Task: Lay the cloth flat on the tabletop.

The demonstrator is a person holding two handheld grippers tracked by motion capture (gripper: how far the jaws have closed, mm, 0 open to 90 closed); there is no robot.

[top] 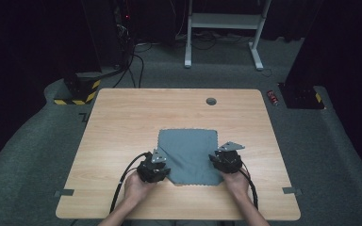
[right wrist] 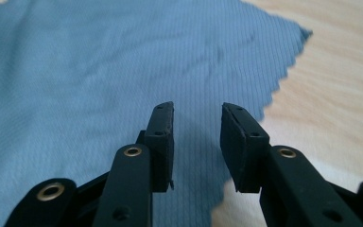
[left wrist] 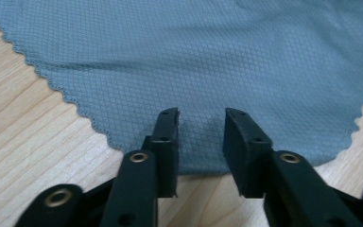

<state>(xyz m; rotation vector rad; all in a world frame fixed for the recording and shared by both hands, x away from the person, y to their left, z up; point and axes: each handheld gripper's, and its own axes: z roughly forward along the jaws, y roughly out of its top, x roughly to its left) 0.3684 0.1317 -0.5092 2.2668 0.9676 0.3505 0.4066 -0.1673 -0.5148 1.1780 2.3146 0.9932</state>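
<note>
Fingers (left wrist: 165, 137) of both grippers parted, over grey cloth (top: 188, 150)

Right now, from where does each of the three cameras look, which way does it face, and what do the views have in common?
High view: above the person's side, facing forward and down on the wooden table; both forearms, left gripper, right gripper.
Left gripper view: rides the left gripper, looks along its parted jaws over the grey-blue cloth.
Right gripper view: rides the right gripper, parted jaws above the cloth's edge.
Shared: all show the cloth on the table.
</note>
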